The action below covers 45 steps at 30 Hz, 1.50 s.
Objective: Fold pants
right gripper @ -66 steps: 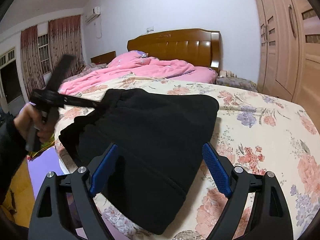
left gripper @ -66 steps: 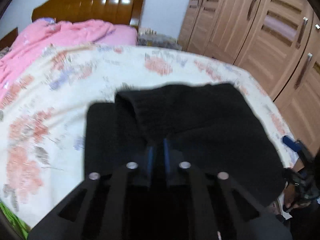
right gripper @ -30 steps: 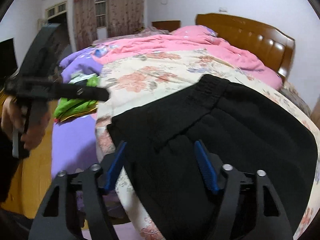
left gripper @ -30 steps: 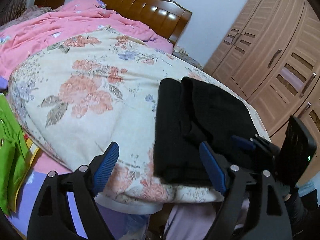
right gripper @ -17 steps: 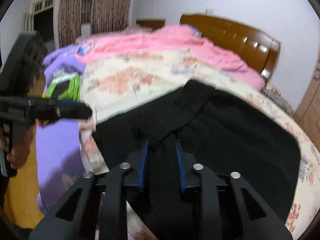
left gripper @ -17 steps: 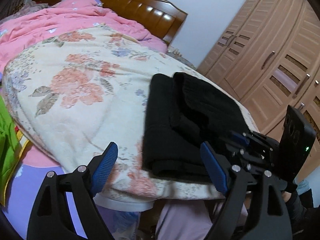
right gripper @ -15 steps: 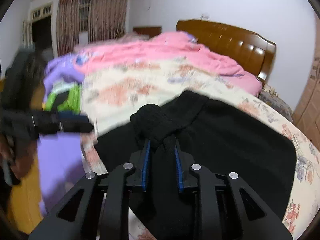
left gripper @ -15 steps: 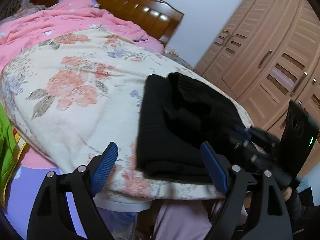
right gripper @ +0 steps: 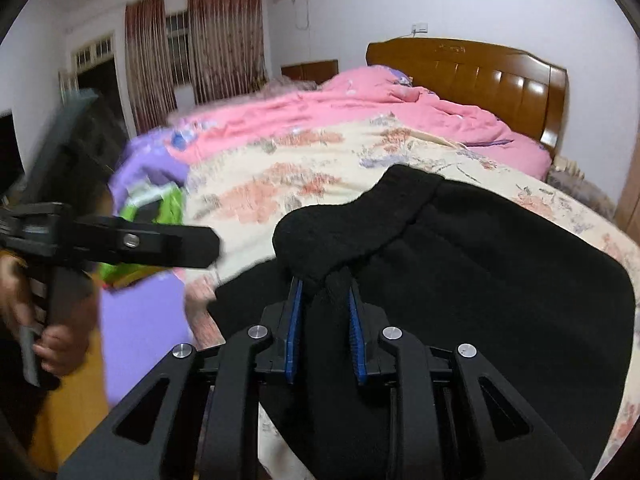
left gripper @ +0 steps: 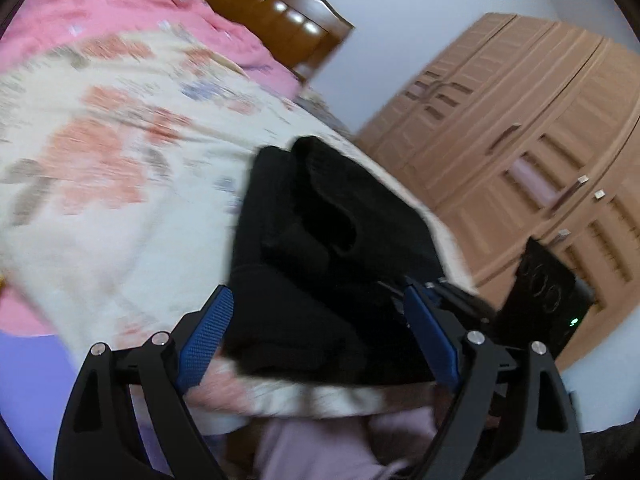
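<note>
Black pants (left gripper: 320, 248) lie folded on the floral bedspread (left gripper: 100, 168) near the bed's foot edge. My right gripper (right gripper: 324, 312) is shut on a bunched fold of the pants (right gripper: 480, 264) near the ribbed waistband (right gripper: 360, 216), lifting it slightly. My left gripper (left gripper: 316, 336) is open, its blue pads on either side of the pants' near edge, not touching. The right gripper also shows in the left wrist view (left gripper: 440, 296), and the left gripper in the right wrist view (right gripper: 120, 240).
A pink quilt (right gripper: 360, 112) and wooden headboard (right gripper: 480, 76) are at the far end. A wooden wardrobe (left gripper: 520, 160) stands to the right. Purple and green cloth (right gripper: 148, 200) lies off the bed's left side.
My right gripper closed on a fold of the pants and raised it. My left gripper, open, moved closer to the pants' near edge.
</note>
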Each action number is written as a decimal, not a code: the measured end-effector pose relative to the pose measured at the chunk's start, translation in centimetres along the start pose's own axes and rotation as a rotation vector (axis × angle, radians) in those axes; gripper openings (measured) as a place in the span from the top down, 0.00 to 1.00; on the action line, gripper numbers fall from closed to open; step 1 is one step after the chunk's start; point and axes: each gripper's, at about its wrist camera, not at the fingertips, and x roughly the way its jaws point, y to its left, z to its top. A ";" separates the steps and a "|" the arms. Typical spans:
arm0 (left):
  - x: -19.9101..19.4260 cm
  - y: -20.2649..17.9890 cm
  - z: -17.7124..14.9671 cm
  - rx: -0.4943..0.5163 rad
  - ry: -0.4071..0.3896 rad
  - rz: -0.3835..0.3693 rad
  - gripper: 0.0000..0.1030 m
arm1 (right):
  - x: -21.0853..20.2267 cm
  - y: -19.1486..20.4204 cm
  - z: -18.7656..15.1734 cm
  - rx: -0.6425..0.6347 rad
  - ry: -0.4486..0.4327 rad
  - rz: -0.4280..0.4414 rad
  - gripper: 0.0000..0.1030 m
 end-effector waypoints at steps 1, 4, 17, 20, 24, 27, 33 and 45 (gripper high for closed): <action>0.9 0.0 0.7 -0.008 0.013 -0.046 0.16 | 0.0 -0.4 0.1 0.022 0.005 0.021 0.76; 3.7 0.0 2.4 -0.030 0.053 -0.099 0.15 | 0.3 -1.4 -0.2 0.098 0.023 0.070 0.75; 3.3 0.1 2.8 -0.062 0.034 -0.099 0.09 | -1.6 -0.3 1.3 0.108 -0.095 0.039 0.78; 4.1 1.2 2.2 -0.114 0.052 -0.115 0.09 | 1.0 0.4 0.4 0.070 -0.010 0.017 0.78; 5.2 0.9 2.8 -0.107 0.061 -0.105 0.09 | 1.5 1.3 -0.2 0.002 0.008 -0.008 0.78; 6.2 -0.3 3.2 -0.046 0.095 -0.046 0.12 | 1.1 0.7 0.1 0.035 -0.007 0.014 0.78; 7.1 -1.7 3.5 0.065 0.140 0.136 0.58 | 1.4 0.6 -0.4 0.052 -0.003 0.039 0.72; 3.7 -6.8 4.1 0.127 -0.003 0.125 0.64 | -13.3 -4.1 -9.1 0.021 -0.067 -0.403 0.14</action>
